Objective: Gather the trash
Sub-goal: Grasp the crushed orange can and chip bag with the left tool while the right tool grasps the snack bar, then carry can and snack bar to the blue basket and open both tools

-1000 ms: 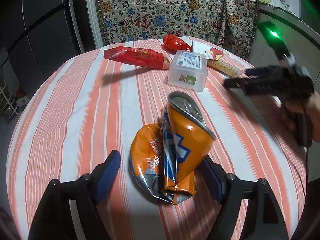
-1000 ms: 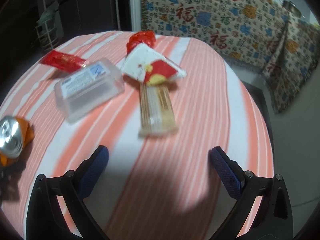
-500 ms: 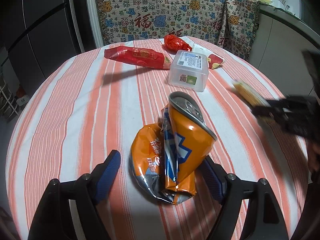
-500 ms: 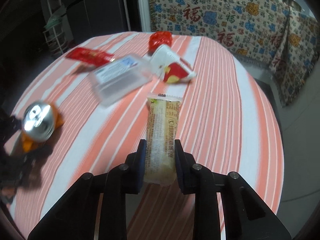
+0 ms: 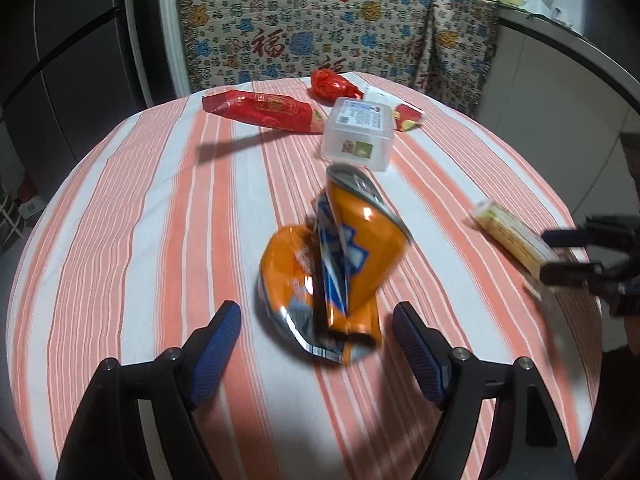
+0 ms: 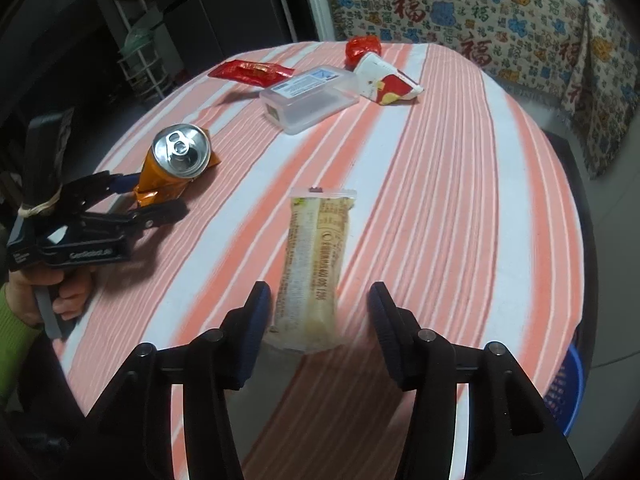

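Observation:
A crushed orange can (image 5: 332, 264) stands on the striped round table (image 5: 132, 216), between the tips of my open left gripper (image 5: 316, 338), and neither finger touches it. The can also shows in the right wrist view (image 6: 176, 164). A pale yellow snack wrapper (image 6: 314, 264) lies on the table between the open fingers of my right gripper (image 6: 318, 312), which do not touch it. In the left wrist view the wrapper (image 5: 512, 238) lies at the right, beside the right gripper (image 5: 560, 252).
At the far side lie a long red wrapper (image 5: 260, 112), a crumpled red wrapper (image 5: 332, 84), a clear plastic box (image 5: 358, 134) and a white and red wrapper (image 6: 386, 78). A patterned cloth (image 5: 320, 32) hangs behind. A blue basket (image 6: 568, 392) stands beside the table.
My right gripper had closed on the yellow wrapper and pulled it toward the near edge; its fingers have now opened wide and let it go. The left gripper backed off from the can slightly.

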`<act>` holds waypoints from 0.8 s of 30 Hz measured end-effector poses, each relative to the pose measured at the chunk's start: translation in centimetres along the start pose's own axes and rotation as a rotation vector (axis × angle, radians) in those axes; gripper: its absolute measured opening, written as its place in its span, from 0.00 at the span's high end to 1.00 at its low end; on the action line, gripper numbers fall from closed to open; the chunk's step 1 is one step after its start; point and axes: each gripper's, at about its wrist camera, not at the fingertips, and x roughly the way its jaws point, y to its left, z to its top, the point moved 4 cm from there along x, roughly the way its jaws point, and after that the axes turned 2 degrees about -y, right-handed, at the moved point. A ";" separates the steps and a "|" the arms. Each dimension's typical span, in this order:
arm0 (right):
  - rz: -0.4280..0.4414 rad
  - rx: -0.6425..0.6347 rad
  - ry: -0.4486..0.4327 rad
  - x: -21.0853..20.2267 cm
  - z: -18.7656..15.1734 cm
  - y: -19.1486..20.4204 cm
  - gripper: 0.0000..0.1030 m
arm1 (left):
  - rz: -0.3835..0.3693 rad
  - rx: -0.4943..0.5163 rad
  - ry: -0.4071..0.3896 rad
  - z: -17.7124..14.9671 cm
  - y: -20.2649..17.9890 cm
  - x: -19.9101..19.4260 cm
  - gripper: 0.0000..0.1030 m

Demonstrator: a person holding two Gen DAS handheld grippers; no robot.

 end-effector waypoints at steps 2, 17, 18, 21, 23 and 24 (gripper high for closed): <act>0.012 -0.003 0.000 -0.3 0.2 0.2 0.34 | 0.000 0.014 0.004 -0.3 -0.2 -0.5 0.22; -0.021 -0.013 0.053 2.2 3.0 0.7 0.68 | 0.091 0.128 -0.009 3.5 -2.8 0.7 0.24; -0.020 -0.017 0.057 2.3 3.1 0.7 0.75 | 0.096 0.130 -0.008 3.5 -2.8 0.7 0.36; -0.012 -0.014 0.046 1.8 3.3 0.9 0.84 | 0.071 0.101 0.017 3.4 -2.4 1.2 0.68; -0.006 -0.013 0.027 1.0 3.3 0.9 0.85 | 0.046 0.073 0.007 3.4 -2.2 1.0 0.69; -0.005 -0.009 0.019 0.8 3.4 0.9 0.85 | 0.028 0.047 0.002 3.3 -2.0 0.9 0.69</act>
